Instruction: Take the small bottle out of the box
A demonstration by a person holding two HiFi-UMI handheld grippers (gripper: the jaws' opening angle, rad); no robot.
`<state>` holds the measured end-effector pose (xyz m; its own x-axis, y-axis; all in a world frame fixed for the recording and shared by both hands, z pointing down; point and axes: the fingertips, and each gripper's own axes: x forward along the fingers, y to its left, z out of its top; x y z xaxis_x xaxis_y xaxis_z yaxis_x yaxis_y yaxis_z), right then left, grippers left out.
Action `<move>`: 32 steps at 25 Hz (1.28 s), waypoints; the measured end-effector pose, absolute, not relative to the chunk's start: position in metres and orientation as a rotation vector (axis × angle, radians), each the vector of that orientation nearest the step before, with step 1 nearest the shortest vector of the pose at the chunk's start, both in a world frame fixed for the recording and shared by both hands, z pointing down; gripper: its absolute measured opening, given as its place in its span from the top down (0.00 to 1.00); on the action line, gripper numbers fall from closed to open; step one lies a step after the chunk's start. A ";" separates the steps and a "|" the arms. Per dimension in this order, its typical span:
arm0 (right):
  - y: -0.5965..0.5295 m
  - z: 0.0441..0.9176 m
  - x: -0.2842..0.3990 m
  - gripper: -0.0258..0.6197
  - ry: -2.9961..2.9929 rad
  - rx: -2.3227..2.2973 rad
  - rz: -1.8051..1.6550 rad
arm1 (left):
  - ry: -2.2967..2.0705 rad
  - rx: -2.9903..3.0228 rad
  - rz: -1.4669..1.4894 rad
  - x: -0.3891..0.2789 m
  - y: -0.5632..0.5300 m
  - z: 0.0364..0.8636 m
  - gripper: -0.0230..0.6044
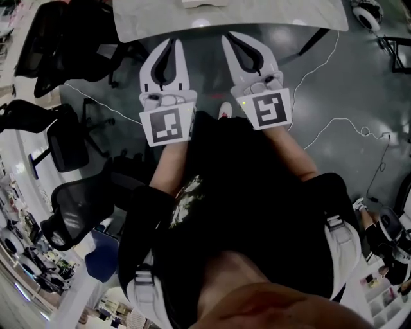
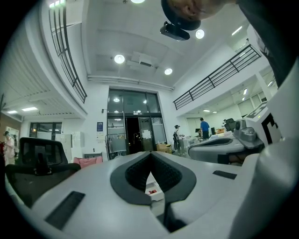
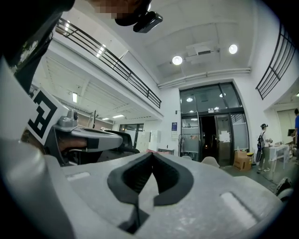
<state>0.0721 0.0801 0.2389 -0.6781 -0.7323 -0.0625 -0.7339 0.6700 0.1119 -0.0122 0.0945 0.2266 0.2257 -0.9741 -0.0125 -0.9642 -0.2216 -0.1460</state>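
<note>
Zero bottles in view, so I can't place the small bottle itself. Left gripper (image 1: 172,42) has its pads pressed together on nothing. Right gripper (image 1: 230,38) is the same, tips meeting with nothing between. I hold both level and side by side, short of the table (image 1: 289,16) edge. Through the slit under the left tips I catch a white open container with something red in it. I take that for the box (image 2: 153,190) and judge the bottle is inside. I can't confirm from that slit whether it sits on the table. Count: one box glimpsed, one table, two grippers, at least three office chairs (image 1: 67,138) off to my left. Handling is judged from the task wording only. A small bottle should be light and stiff, likely smooth and round, so it could roll or squirt out of a pinch, and it would be fragile if glass. I'd take it across the body just below the cap with pads square to the sides. Modest squeeze, then lift straight up clear of the box wall. Material and cap unknown.
</note>
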 end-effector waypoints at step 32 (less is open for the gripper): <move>-0.029 0.256 0.048 0.97 2.888 -1.291 0.196 | 1.785 -2.455 -0.139 -0.038 -0.025 0.246 0.95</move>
<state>0.0483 -0.0288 0.2564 -0.6679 -0.7439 -0.0248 -0.7404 0.6606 0.1244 -0.0375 -0.0252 0.2457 0.3071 -0.9516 0.0132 -0.9422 -0.3059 -0.1368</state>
